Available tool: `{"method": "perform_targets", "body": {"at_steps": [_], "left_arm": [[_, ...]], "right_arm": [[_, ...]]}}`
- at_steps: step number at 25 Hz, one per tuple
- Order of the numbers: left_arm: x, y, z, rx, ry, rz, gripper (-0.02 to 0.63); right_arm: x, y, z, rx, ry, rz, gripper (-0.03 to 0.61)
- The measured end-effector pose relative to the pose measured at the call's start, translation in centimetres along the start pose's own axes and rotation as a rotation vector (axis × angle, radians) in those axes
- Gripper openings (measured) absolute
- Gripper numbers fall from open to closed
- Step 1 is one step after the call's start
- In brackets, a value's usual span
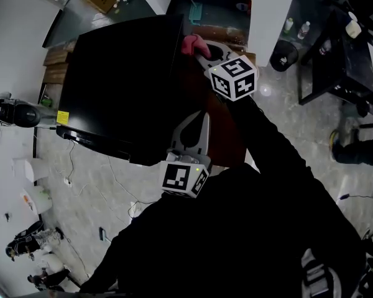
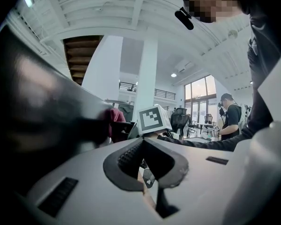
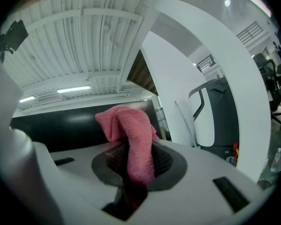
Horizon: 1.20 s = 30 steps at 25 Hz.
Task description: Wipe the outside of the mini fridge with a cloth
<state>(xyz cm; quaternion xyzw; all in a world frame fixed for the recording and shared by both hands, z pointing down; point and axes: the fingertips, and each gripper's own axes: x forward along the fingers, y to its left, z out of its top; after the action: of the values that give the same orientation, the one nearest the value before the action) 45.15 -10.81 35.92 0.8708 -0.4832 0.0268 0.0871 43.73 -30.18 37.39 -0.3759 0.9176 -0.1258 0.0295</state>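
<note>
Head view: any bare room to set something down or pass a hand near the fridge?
The mini fridge has a bare black face from its left edge to the pink cloth. The floor between the white pillar and the black table is open. Crowded: the fridge's right edge, where the right gripper and left gripper sit.

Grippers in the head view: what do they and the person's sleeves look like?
The left gripper and right gripper are light grey shells with dark ribbed fingers, each carrying a white cube with black square markers. Sleeves are black.
</note>
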Motion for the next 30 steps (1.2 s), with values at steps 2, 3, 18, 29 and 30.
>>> {"method": "perform_targets", "body": {"at_steps": [2,3,18,29,30], "left_arm": [[0.0,0.2,0.1,-0.006,0.002,0.005,0.006],[0.0,0.2,0.1,-0.008,0.003,0.005,0.006],[-2.5,-2.5,-3.8,-0.007,0.05,-0.188,0.006],[-6.5,-1.9,-12.7,-0.018,0.153,-0.262,0.006],[-6.8,-1.5,-13.2,-0.014,0.152,-0.256,0.006]], "right_arm": [[0.5,-0.7,0.1,0.003,0.004,-0.019,0.075],[0.8,-1.0,0.1,0.008,0.01,-0.024,0.075],[-9.8,0.7,-7.4,0.06,0.039,-0.097,0.078],[-15.0,6.6,-21.5,0.16,0.203,-0.107,0.078],[-14.9,7.5,-22.3,0.166,0.211,-0.089,0.078]]}}
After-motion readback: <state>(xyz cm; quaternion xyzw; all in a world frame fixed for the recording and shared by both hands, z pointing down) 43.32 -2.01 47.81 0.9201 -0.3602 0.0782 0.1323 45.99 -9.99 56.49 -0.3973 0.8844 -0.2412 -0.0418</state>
